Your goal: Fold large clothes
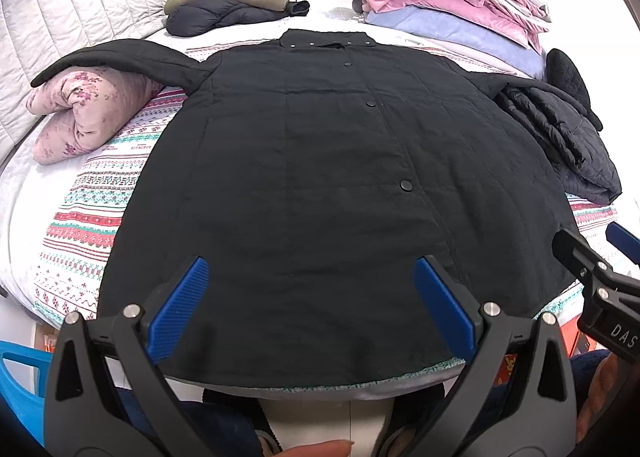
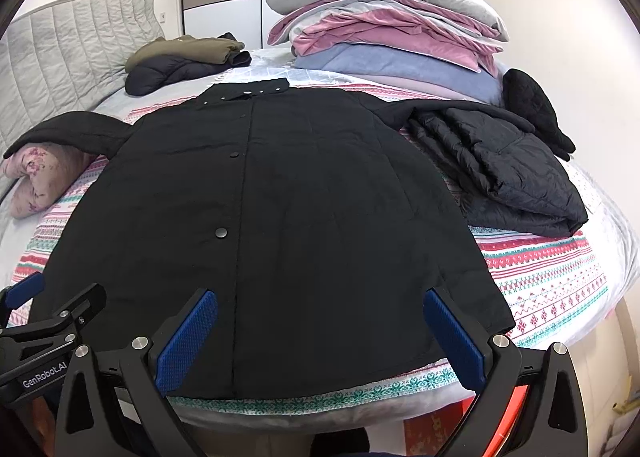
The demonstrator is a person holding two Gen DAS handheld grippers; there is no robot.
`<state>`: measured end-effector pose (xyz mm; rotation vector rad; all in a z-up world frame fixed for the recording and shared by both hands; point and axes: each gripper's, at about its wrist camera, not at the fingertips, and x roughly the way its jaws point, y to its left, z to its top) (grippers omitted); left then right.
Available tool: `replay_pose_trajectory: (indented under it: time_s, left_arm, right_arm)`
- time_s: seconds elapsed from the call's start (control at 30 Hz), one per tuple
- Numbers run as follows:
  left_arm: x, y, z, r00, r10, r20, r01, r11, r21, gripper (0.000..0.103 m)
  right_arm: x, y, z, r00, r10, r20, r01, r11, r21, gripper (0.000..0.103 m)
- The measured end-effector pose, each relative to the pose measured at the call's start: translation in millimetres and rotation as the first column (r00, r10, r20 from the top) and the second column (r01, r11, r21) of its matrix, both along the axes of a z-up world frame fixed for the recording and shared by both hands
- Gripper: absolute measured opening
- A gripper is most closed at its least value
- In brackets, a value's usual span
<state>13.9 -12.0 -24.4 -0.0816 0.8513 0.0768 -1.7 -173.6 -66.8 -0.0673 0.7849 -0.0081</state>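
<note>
A long black quilted coat [image 1: 312,177] lies flat and face up on the bed, collar at the far end, hem at the near edge; it also shows in the right wrist view [image 2: 280,225]. Its left sleeve [image 1: 120,57] drapes over a pink floral bundle. Its right sleeve [image 2: 440,107] reaches onto a folded black jacket. My left gripper [image 1: 312,297] is open and empty just above the hem. My right gripper [image 2: 320,329] is open and empty above the hem, to the right of the left one; it also shows in the left wrist view [image 1: 592,253].
A patterned bedspread [image 2: 540,277] covers the bed. A pink floral bundle [image 1: 88,113] lies at the left. A folded black puffer jacket [image 2: 512,173] lies at the right. Stacked quilts [image 2: 392,29] and folded olive and navy jackets [image 2: 180,57] sit at the far end. A padded headboard [image 2: 60,57] is at the left.
</note>
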Motion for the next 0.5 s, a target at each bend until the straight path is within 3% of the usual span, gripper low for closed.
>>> replay_pose_trajectory:
  time_s: [0.5]
  left_arm:
    - [-4.5,2.9,3.0,1.000,0.025,-0.011,-0.024,0.999,0.025,0.102]
  right_arm:
    - [-2.1,1.3,-1.1,1.000,0.014,0.002,-0.014,1.000,0.000,0.103]
